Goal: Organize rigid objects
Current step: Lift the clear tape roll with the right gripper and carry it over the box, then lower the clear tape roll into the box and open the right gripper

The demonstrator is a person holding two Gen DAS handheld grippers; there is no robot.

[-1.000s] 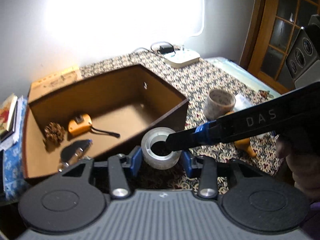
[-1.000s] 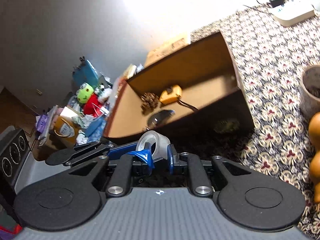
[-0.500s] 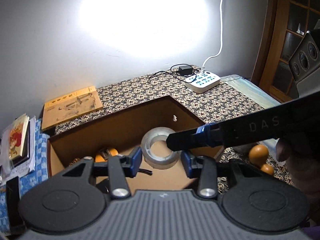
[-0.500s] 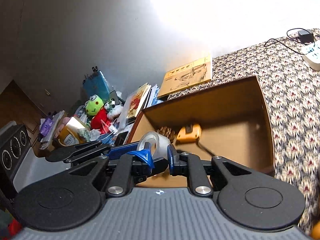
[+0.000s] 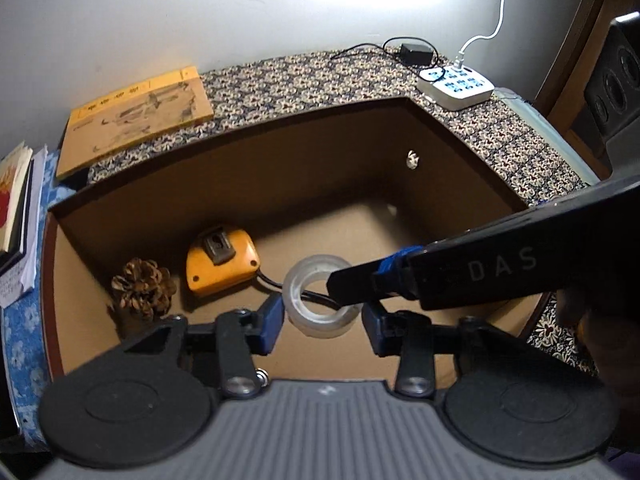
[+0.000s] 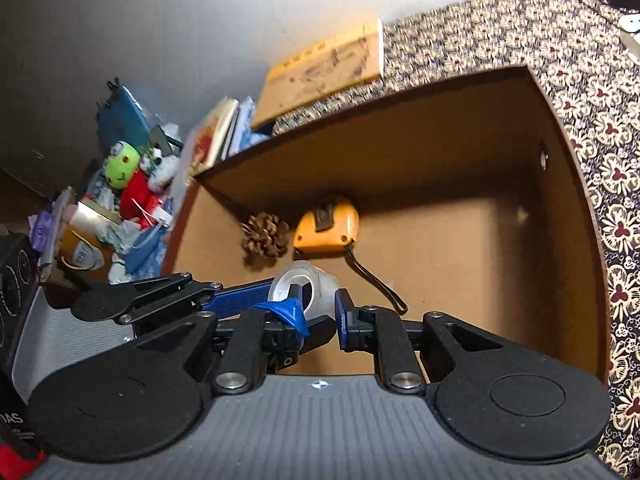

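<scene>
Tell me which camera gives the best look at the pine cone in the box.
The right wrist view: the pine cone sits whole and unblocked in the back corner of the brown box, beside the orange tape measure. In the left wrist view the pine cone is sharp, but its lower edge hides behind the gripper linkage.

Bare floor across the box (image 5: 460, 152) right half; pine cone (image 5: 142, 288) and tape measure (image 5: 222, 260) crowding its left corner.
</scene>
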